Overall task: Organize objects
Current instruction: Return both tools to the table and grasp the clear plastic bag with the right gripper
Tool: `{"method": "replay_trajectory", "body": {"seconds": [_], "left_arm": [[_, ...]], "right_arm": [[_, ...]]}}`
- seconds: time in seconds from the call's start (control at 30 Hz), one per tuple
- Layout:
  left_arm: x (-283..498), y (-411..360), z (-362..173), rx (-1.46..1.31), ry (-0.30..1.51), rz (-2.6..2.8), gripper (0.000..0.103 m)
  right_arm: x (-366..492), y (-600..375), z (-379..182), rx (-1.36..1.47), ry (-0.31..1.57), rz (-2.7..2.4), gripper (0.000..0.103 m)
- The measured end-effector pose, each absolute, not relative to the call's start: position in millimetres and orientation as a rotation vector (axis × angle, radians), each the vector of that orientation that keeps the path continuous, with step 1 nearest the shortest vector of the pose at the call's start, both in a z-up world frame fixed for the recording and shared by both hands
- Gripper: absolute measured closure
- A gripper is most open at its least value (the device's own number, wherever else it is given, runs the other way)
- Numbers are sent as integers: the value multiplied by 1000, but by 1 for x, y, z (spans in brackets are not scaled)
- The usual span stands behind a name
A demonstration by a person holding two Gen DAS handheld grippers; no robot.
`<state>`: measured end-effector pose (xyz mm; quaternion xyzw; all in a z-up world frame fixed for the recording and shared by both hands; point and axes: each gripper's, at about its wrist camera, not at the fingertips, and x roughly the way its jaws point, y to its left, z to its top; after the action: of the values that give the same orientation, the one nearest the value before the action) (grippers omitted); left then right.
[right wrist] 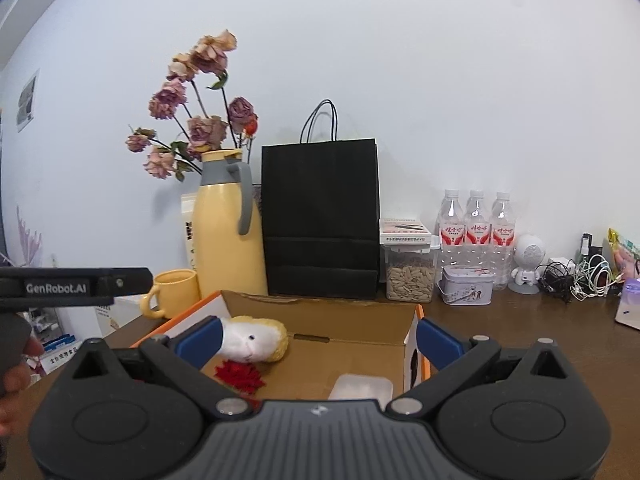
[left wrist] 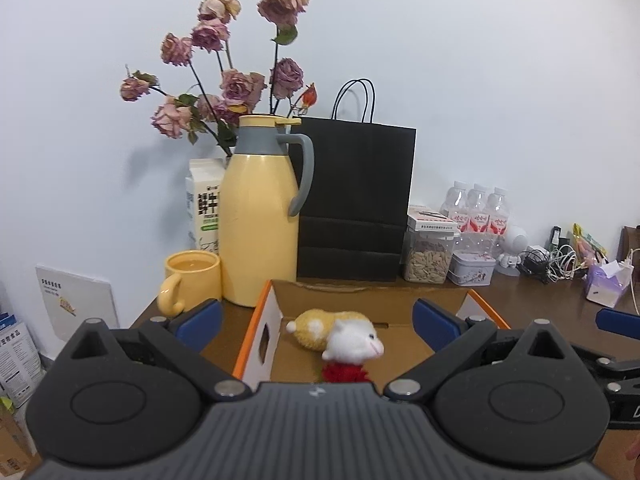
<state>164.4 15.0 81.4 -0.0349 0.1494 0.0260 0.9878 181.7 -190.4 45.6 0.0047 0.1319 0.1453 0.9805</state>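
Both grippers, left (left wrist: 318, 322) and right (right wrist: 318, 338), were held wide open and empty above an open cardboard box (left wrist: 256, 320); the soft yellow-and-white plush toy (left wrist: 336, 334) near its back-left corner was judged light, squashy, best pinched across its body.

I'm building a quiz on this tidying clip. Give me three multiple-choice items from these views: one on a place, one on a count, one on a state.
1. Where is the plush toy?
A. Inside the open cardboard box
B. On top of the black paper bag
C. Inside the yellow mug

2. How many water bottles stand by the wall?
A. One
B. Three
C. Five

3. What state is the left hand-held gripper in?
A. Shut on the toy
B. Shut on the mug
C. Open, holding nothing

Answers: 1 A, the toy lies on the box floor. 2 B, three red-labelled bottles stand side by side. 3 C, its blue pads sit wide apart with the toy untouched between them; the right hand-held gripper is open too.
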Motion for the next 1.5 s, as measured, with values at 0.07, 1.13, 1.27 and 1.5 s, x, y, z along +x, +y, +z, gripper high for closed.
{"method": "replay_trajectory", "body": {"seconds": [0.07,1.13,1.27,1.5], "left_arm": [[148,18,81,-73,304,57,0],[31,44,1,-80,501,16,0],[32,45,-1,-82,510,24,0],[34,45,-3,-84,519,26,0]], "right_arm": [[166,-192,44,-5,267,295,0],[66,-166,-43,-59,549,493,0],[73,-158,-50,-49,570,499,10],[77,-148,-56,-53,594,524,48]]}}
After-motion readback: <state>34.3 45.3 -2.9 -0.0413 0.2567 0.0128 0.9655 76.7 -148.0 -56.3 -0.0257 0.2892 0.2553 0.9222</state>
